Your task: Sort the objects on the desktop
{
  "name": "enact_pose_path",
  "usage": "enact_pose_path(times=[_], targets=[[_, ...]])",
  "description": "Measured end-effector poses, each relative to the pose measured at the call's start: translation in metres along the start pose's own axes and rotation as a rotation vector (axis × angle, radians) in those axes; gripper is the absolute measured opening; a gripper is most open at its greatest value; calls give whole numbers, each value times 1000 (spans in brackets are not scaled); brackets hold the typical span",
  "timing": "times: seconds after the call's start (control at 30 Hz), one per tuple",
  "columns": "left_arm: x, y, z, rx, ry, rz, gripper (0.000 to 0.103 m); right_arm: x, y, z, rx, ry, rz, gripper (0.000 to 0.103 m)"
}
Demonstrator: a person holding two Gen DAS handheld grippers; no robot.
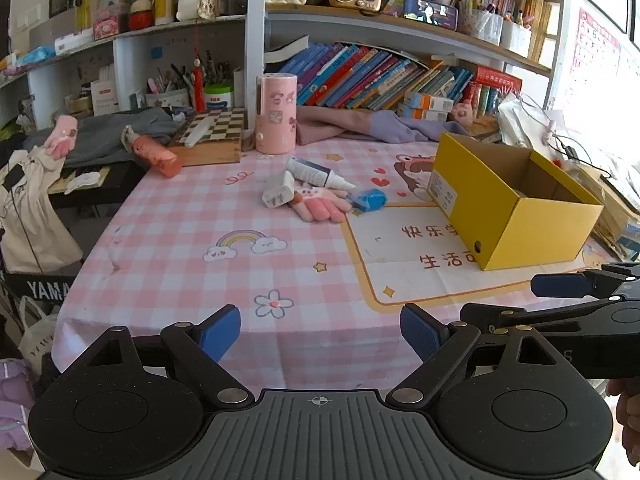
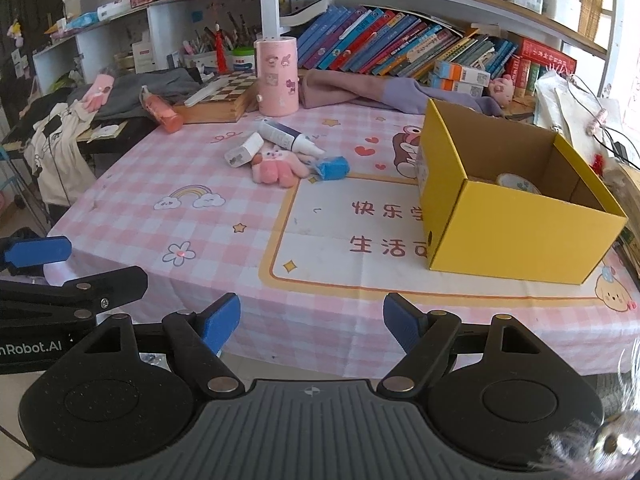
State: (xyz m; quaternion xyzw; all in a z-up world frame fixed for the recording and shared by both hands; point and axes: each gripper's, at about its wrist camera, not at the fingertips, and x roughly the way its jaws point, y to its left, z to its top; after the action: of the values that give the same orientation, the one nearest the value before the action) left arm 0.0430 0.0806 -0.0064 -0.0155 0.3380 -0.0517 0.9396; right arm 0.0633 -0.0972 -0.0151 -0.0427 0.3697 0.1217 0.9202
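Note:
On the pink checked tablecloth (image 1: 180, 248) lies a small heap: a pink glove (image 1: 322, 206) (image 2: 278, 168), a white charger plug (image 1: 278, 194) (image 2: 243, 151), a white tube with a dark label (image 1: 316, 173) (image 2: 289, 136) and a blue object (image 1: 370, 199) (image 2: 332, 168). To their right stands an open yellow box (image 1: 516, 204) (image 2: 516, 216) with a tape roll (image 2: 518, 184) inside. My left gripper (image 1: 320, 332) hovers open at the table's near edge, holding nothing. Beside it, my right gripper (image 2: 312, 320) is open and holds nothing too.
A pink sticker-covered cylinder (image 1: 276, 114), a chessboard box (image 1: 210, 136) and an orange bottle (image 1: 158, 154) stand at the back left. Purple cloth (image 1: 360, 126) and rows of books (image 1: 380, 76) line the back. Cables and bags crowd the right edge (image 1: 560, 140).

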Motion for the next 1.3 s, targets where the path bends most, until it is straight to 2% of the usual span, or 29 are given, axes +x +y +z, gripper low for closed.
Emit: enact_pose_path(times=[0.53, 1.3], targets=[[33, 4, 15, -11, 12, -3, 90, 25, -7, 15, -16, -9, -15, 77], [113, 16, 78, -21, 41, 50, 90, 110, -28, 86, -31, 24, 46, 77]])
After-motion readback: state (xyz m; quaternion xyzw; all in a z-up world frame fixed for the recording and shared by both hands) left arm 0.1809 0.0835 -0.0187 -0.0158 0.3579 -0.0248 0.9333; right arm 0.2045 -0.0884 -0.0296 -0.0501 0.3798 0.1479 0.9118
